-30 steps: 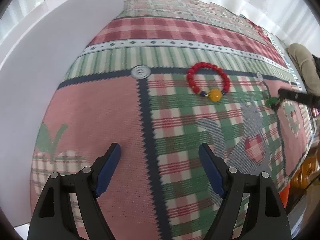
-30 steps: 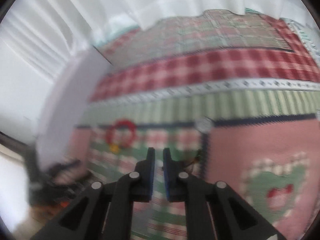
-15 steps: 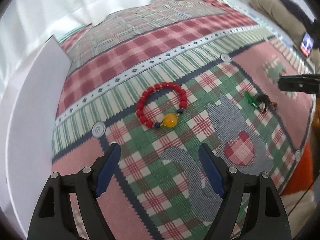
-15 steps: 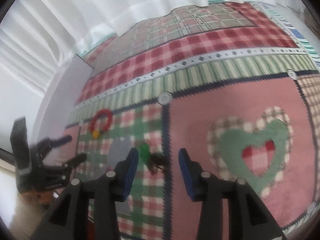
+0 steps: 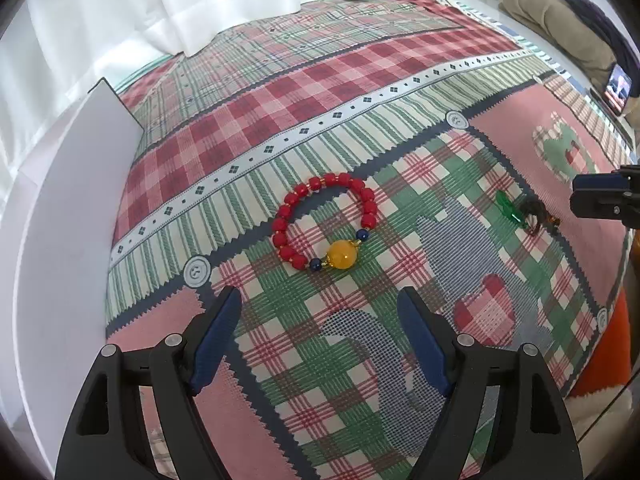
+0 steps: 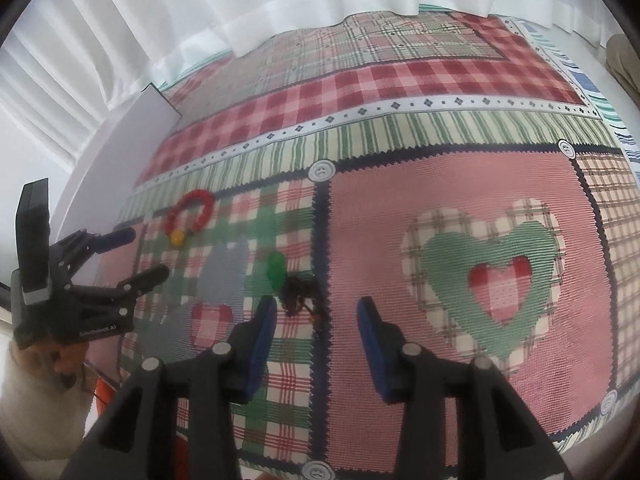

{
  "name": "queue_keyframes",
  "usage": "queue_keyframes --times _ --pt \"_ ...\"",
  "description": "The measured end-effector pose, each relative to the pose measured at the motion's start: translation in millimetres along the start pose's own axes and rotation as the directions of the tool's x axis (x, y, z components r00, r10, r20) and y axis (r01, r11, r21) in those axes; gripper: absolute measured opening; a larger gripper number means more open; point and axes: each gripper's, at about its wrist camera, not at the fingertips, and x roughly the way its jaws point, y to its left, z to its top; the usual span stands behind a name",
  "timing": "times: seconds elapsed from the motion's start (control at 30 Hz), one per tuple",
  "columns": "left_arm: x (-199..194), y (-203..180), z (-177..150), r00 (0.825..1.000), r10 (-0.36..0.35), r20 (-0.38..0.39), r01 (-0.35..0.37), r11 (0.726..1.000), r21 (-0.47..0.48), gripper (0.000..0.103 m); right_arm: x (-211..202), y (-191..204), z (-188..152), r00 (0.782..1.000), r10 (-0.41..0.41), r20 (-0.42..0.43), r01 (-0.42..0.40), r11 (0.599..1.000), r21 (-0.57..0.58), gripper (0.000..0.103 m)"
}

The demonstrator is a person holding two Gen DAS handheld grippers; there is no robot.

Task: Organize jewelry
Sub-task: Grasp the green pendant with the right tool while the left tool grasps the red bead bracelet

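A red bead bracelet (image 5: 326, 226) with one yellow bead lies flat on the patchwork cloth, just ahead of my open, empty left gripper (image 5: 320, 336). It also shows small in the right wrist view (image 6: 190, 216). A green pendant on a dark cord (image 5: 520, 214) lies to its right. In the right wrist view the pendant (image 6: 288, 280) sits just ahead of my open, empty right gripper (image 6: 316, 340), nearer its left finger. The left gripper (image 6: 136, 254) shows there at the left, held in a hand.
A white board (image 5: 60, 216) stands along the cloth's left side, also seen in the right wrist view (image 6: 120, 152). White curtains (image 5: 200, 0) hang behind. A person in beige (image 5: 560, 28) with a phone is at the far right. The table edge drops off at right (image 5: 612, 340).
The right gripper opened and let the green pendant down onto the cloth. The left gripper swung right and closer, so the red bracelet sits centred ahead of it.
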Motion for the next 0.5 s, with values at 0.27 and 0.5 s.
queue_keyframes --times 0.27,0.5 --pt "-9.8 26.3 18.4 0.996 -0.088 0.034 0.083 0.989 0.124 0.081 -2.5 -13.6 3.4 0.999 0.036 0.003 -0.036 0.995 0.089 0.042" --pt "-0.7 -5.1 11.9 0.994 -0.104 0.033 0.086 0.932 0.353 0.069 -4.9 -22.6 0.6 1.000 0.006 -0.001 -0.005 0.995 0.098 0.043"
